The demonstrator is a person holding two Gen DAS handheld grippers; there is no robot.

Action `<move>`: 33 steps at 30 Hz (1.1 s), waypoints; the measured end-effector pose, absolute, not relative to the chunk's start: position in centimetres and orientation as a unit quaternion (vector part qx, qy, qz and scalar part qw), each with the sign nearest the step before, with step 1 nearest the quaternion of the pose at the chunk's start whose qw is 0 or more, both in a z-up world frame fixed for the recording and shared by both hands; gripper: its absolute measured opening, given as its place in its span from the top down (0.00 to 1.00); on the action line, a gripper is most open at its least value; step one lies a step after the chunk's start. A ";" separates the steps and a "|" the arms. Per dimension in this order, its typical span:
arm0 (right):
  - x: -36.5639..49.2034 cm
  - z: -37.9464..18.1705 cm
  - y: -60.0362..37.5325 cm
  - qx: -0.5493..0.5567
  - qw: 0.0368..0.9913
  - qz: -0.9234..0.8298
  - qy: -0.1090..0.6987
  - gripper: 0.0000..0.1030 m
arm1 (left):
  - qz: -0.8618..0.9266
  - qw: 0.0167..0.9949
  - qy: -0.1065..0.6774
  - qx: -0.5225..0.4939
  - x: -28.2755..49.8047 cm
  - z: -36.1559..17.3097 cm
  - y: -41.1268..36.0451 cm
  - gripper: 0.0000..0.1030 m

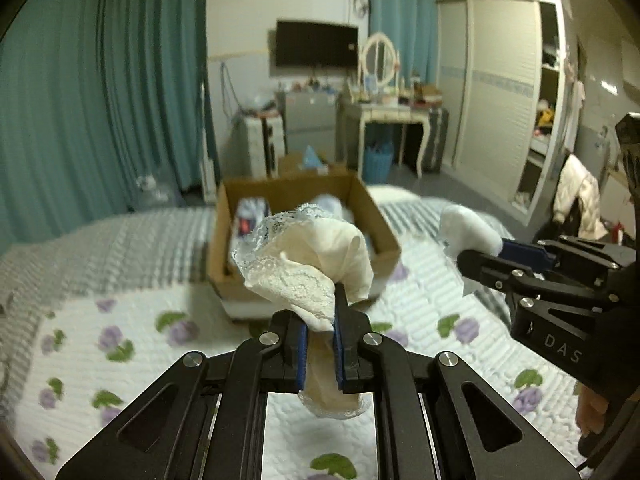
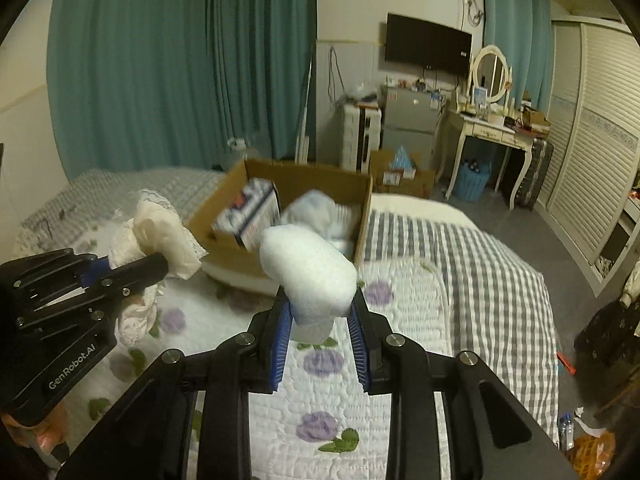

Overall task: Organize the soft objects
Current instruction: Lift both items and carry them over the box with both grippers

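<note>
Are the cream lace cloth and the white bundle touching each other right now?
Apart. The right wrist view shows the lace cloth and the white bundle with bedspread and box between them.

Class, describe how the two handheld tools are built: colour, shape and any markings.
Both the left tool and the right tool have matte black angular linkage arms with triangular cut-outs and silver round pivot pins. Their fingers carry blue ribbed pads. Pale lettering marks the bodies: "GenRobot.AI" on the left, "DAS" on the right.
</note>
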State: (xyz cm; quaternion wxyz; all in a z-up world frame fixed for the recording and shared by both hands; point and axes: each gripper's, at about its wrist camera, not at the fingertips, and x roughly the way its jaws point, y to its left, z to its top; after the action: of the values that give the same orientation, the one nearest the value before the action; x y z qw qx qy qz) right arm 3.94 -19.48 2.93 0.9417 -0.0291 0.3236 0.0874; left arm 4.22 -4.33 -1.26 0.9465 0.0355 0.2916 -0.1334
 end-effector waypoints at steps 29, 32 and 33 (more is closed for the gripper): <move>5.8 16.6 -17.0 -0.034 0.984 0.098 0.144 0.74 | -0.109 0.977 0.182 -0.023 8.0 7.4 -1.3 0.91; 8.2 15.5 -17.4 -0.029 0.984 0.105 0.144 0.74 | -0.108 0.975 0.190 -0.030 9.9 6.6 -1.5 0.91; 9.2 15.0 -17.3 -0.031 0.983 0.105 0.148 0.74 | -0.107 0.975 0.193 -0.030 10.6 6.2 -1.6 0.91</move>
State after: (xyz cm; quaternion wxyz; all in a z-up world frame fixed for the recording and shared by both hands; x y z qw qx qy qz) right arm 9.18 -17.26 15.03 0.9829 -0.0308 0.1477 0.1053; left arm 10.59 -1.59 6.20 0.9748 -0.0302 0.1933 -0.1074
